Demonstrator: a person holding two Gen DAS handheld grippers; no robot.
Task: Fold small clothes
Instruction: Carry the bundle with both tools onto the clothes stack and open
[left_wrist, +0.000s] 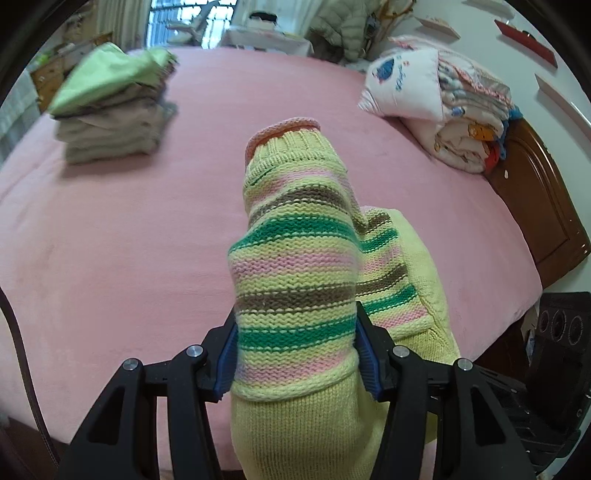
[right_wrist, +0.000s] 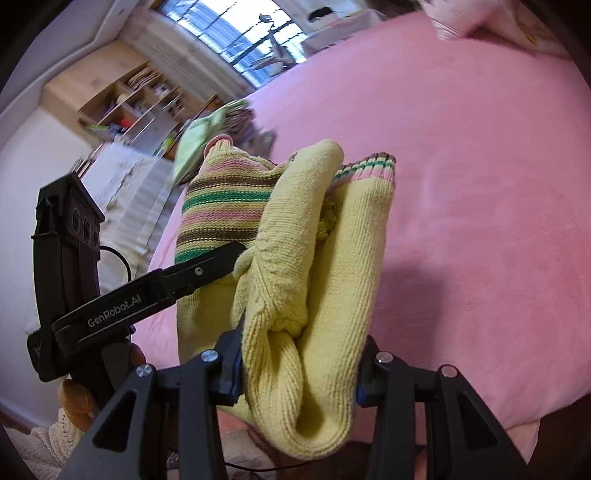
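Sweater (left_wrist: 295, 280): soft, thick knit, light, bunched; held between both my grippers, above the bed (left_wrist: 129, 229).
Left gripper (left_wrist: 295, 354): clenched on the striped sleeve.
Right gripper (right_wrist: 299, 373): clenched on the yellow fold.
Hold advice: grip thick folded edges; thin layers may slip.

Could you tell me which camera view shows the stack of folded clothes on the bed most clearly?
The left wrist view: the stack of folded clothes sits whole on the pink bed, green piece on top. In the right wrist view only a blurred part shows, mostly hidden behind the striped sweater.
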